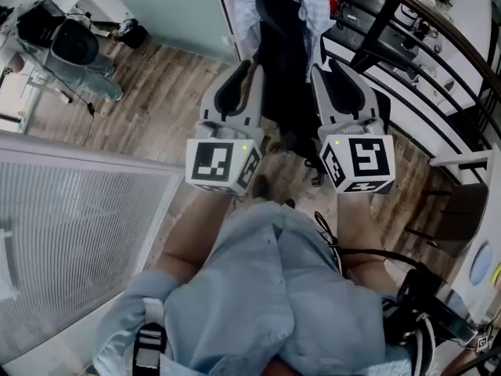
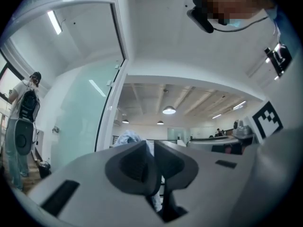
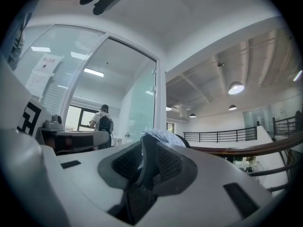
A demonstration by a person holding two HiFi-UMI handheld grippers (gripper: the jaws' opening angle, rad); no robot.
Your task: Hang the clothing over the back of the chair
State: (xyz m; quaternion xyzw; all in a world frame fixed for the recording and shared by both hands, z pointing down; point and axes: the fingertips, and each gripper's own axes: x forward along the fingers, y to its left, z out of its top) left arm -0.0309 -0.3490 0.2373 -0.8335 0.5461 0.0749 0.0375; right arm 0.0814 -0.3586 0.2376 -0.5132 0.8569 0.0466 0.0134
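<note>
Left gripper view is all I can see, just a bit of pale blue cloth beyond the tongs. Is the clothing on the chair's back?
Observer: Yes. The head view shows the pale blue cloth shirt draped over the top of the black office chair's back.
Operator: Where are the two grippers?
Observer: They flank that back: the left gripper on its left, the right gripper on its right.
Operator: Does the right one hold cloth?
Observer: The right gripper view shows no pale cloth between its tongs; the shirt sits beyond them.
</note>
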